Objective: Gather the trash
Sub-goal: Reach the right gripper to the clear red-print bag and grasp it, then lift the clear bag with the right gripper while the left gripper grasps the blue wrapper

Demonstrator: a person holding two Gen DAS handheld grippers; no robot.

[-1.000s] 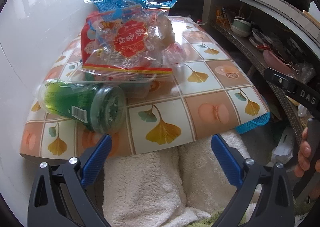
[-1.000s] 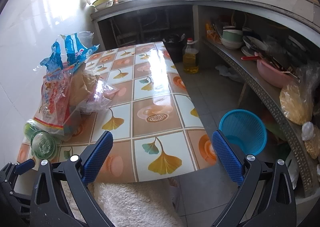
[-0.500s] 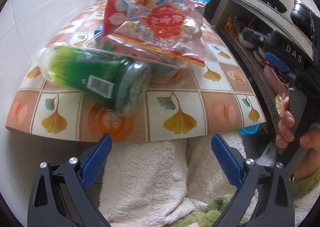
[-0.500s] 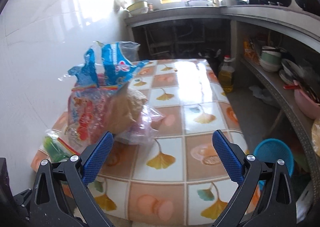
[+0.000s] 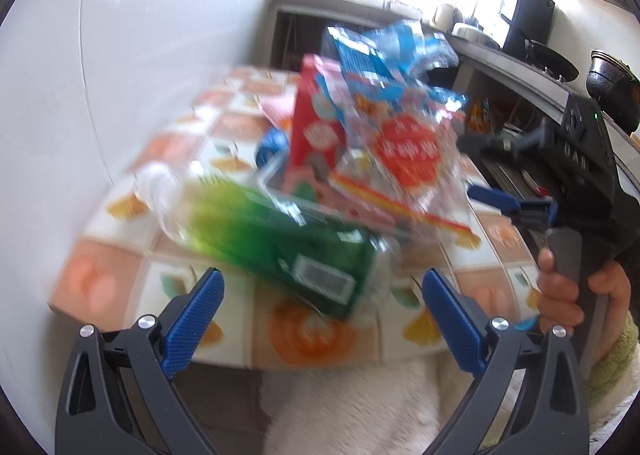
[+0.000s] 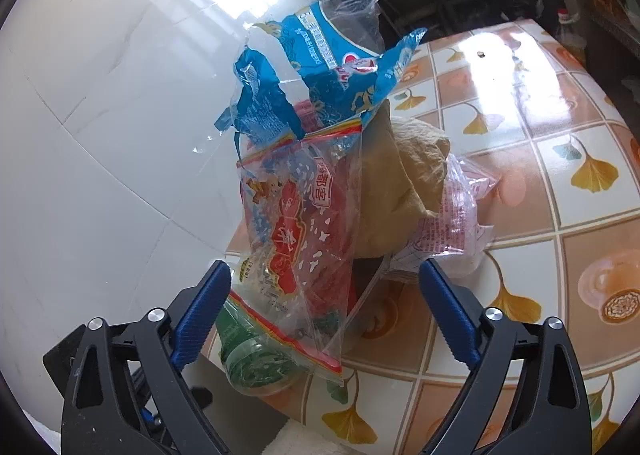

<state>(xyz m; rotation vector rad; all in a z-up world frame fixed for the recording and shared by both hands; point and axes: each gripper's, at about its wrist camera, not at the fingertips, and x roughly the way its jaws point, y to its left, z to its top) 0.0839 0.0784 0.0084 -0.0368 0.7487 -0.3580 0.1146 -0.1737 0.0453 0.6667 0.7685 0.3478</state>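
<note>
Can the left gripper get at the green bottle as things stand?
Probably yes. The green bottle lies on its side at the table's near edge, right ahead of the open left gripper. The wrappers cover only its far side, leaving its label end exposed.

We list, between the right gripper's (image 6: 322,305) ribbed matt blue plastic pads: a clear crinkled plastic bag with red print (image 6: 296,239), glossy. Above it, a torn blue film wrapper (image 6: 320,71), shiny. To the right of the bag, a tan paper bag (image 6: 400,183), matt and creased, and a thin pinkish printed film (image 6: 460,211). Beneath, a green clear-plastic bottle (image 6: 252,359), smooth. The table (image 6: 560,191) bears a glossy printed oilcloth. The wall (image 6: 100,115) to the left is glossy white tile. Ahead of the left gripper (image 5: 320,307), white fleecy cloth (image 5: 340,407).
</note>
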